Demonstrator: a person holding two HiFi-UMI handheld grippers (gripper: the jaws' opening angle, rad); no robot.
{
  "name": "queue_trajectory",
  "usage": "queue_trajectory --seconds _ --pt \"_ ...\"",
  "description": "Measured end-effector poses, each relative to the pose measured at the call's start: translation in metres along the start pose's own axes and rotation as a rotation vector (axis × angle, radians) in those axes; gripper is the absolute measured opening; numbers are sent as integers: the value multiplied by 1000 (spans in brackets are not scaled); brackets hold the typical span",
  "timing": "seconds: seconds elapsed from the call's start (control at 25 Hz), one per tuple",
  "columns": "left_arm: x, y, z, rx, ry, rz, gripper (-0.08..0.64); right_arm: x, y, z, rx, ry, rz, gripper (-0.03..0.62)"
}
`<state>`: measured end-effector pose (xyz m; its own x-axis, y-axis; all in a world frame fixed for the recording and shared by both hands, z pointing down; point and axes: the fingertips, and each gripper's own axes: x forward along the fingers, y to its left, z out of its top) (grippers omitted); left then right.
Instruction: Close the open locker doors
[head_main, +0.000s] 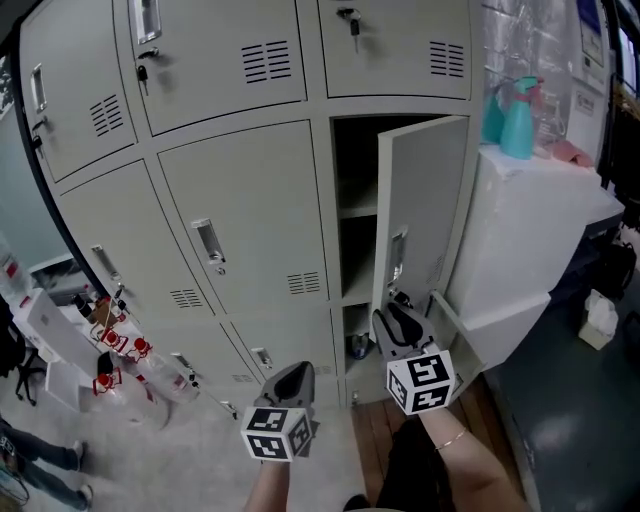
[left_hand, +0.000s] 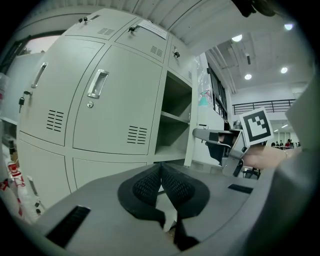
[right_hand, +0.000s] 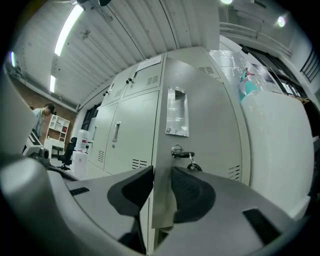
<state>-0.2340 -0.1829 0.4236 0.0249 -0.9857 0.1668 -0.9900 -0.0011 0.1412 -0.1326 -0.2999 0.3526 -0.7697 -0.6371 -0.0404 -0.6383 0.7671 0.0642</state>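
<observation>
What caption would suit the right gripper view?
Right gripper clasping the edge of the open locker door.

I read this as an industrial workshop locker bay. Grey steel lockers (head_main: 250, 210) ahead of my right gripper's (right_hand: 162, 170) fingers, corrugated ceiling (right_hand: 150, 35) above them, brick wall (right_hand: 30, 100) and office chair (right_hand: 67, 150) to their left.

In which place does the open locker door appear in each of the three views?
Head view: open locker door, right of centre.
Left gripper view: the door seen edge-on, just right of centre.
Right gripper view: the door fills the centre.
Shared landmark: teal spray bottle.
</observation>
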Motion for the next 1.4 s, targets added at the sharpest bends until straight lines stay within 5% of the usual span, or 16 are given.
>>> queue_trajectory --seconds 1.4 --pt "15 62 1 -43 9 176 20 142 -5 -34 -90 118 46 26"
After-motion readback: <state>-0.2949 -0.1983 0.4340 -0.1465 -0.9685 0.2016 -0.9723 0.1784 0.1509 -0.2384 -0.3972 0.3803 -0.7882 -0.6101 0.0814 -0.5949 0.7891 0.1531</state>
